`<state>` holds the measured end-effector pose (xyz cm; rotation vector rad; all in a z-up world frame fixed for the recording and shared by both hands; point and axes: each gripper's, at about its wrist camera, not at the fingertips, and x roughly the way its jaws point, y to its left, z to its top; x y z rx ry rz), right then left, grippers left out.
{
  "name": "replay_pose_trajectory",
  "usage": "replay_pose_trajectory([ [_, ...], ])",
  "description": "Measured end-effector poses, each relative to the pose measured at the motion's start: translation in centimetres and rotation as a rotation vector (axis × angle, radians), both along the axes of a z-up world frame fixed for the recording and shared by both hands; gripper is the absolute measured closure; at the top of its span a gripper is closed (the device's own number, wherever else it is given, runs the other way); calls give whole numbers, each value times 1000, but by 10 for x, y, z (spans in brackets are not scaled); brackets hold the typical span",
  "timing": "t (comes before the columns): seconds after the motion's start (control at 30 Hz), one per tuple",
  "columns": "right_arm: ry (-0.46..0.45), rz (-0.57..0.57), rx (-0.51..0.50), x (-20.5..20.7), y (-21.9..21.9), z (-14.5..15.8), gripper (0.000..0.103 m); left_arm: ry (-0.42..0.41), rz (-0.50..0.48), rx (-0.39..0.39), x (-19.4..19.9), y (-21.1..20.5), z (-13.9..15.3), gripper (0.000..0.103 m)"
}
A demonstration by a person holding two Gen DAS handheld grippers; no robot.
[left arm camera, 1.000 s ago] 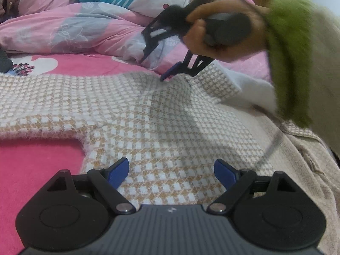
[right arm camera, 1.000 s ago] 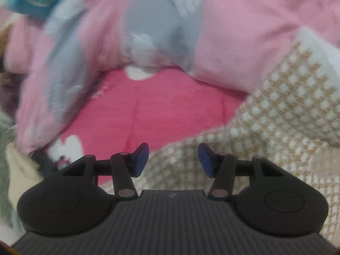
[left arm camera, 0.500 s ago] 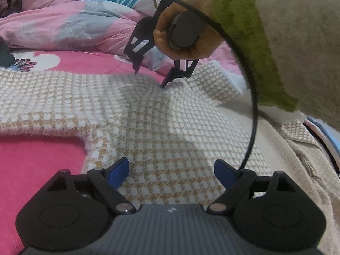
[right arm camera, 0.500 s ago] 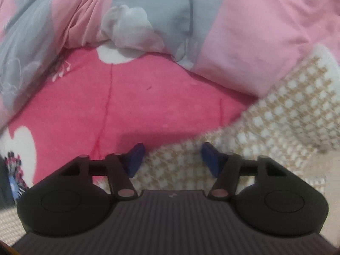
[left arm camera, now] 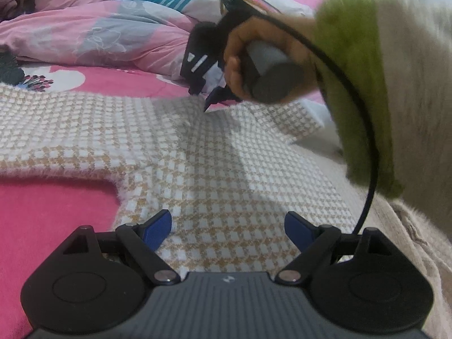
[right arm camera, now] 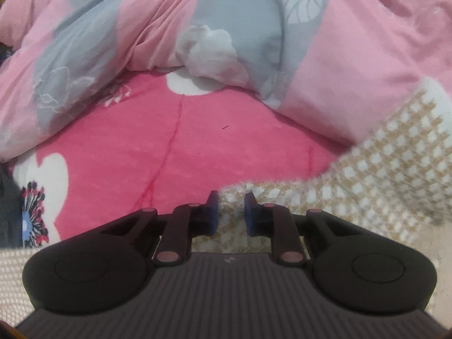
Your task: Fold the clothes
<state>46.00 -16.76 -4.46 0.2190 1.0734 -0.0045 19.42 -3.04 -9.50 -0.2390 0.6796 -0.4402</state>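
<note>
The right hand-held gripper [right arm camera: 230, 212] has just closed its jaws, from half open, onto the far edge of the checked sweater [left arm camera: 226, 175] spread on the bed [right arm camera: 169, 147]. The left hand-held gripper [left arm camera: 228, 227] stays wide open over the sweater, holding nothing.

Light soft, even, indoor. Your right hand [left arm camera: 254, 65] and green cuff [left arm camera: 358, 84] smear with motion blur; soft shadow on the houndstooth garment [left arm camera: 197, 155]; fisheye edges bend.
</note>
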Motion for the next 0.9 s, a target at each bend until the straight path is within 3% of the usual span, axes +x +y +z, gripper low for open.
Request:
replay_pose_trajectory([
  [0.2,-91,28,120,-2,-21,-18,86,-7,16,14,0,-4,0,15],
  [0.3,-132,-11,266,-4,-45,-10,82,-8,13,5,0,-3,-1,15],
  [0.4,-253,-72,447,-23,-86,28,82,-4,12,-21,1,1,0,15],
  [0.5,-336,-38,413,-58,-111,77,82,-1,18,-45,1,7,2,15],
  [0.6,-348,-17,415,-96,-127,92,82,-4,51,-63,3,22,12,14],
  [0.7,-328,8,452,-120,-132,73,82,-52,113,-79,10,47,30,13],
  [0.8,-285,24,476,-120,-123,36,85,-114,212,-18,30,75,40,12],
  [0.9,-254,25,523,-103,-109,2,89,-72,331,19,57,103,33,13],
])
